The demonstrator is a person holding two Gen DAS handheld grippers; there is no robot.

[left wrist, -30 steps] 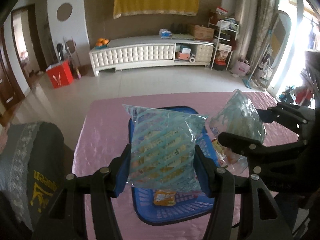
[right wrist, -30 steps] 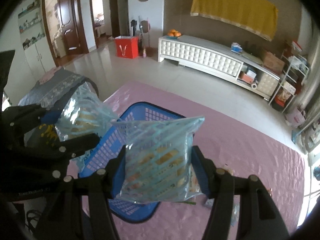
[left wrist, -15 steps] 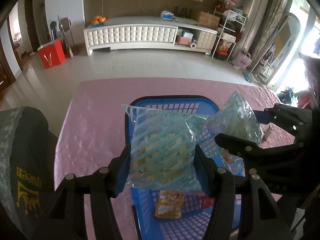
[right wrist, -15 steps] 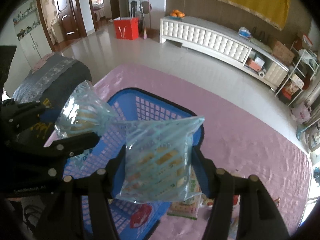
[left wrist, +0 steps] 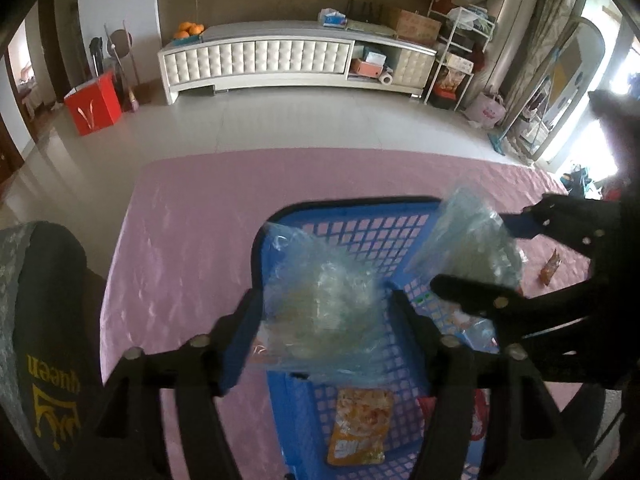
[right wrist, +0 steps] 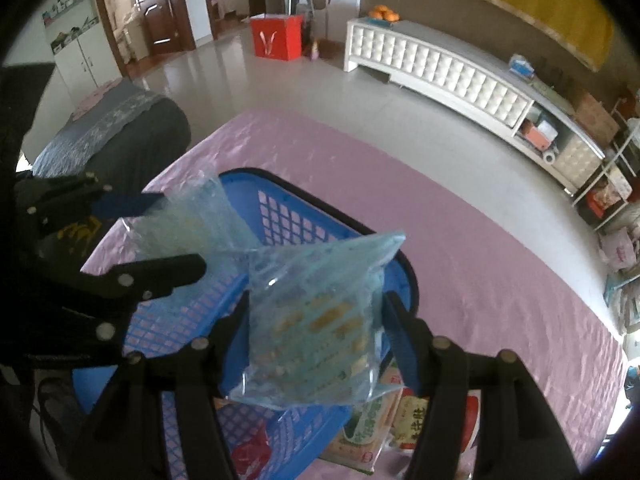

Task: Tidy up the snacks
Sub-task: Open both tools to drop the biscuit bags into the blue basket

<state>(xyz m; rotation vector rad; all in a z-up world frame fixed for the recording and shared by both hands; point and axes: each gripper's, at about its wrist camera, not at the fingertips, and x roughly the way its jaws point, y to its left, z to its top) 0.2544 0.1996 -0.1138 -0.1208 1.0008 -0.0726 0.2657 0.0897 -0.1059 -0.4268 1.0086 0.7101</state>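
Both grippers hang over a blue mesh basket (left wrist: 360, 210) (right wrist: 280, 186) on the pink table. My left gripper (left wrist: 328, 300) has its jaws opening. The pale blue striped snack bag (left wrist: 316, 328) between them is blurred and slipping loose, tilted toward the basket. My right gripper (right wrist: 316, 304) still has its pads against a second striped bag (right wrist: 312, 344), though its jaws are starting to open. In the left wrist view the right gripper (left wrist: 480, 256) and its bag (left wrist: 468, 240) sit at the right. The right wrist view shows the left gripper (right wrist: 168, 236) at the left.
An orange packet (left wrist: 360, 428) and a red packet (right wrist: 248, 456) lie inside the basket. Green and white packets (right wrist: 368, 428) rest on the pink cloth (right wrist: 480, 240) beside it, and a small orange packet (left wrist: 550, 266) lies further right. A dark cushioned chair (left wrist: 40, 340) stands at the table's left edge.
Both grippers have come down and forward over the basket. The left jaws have widened and its bag has tipped and blurred. The right bag sits as before.
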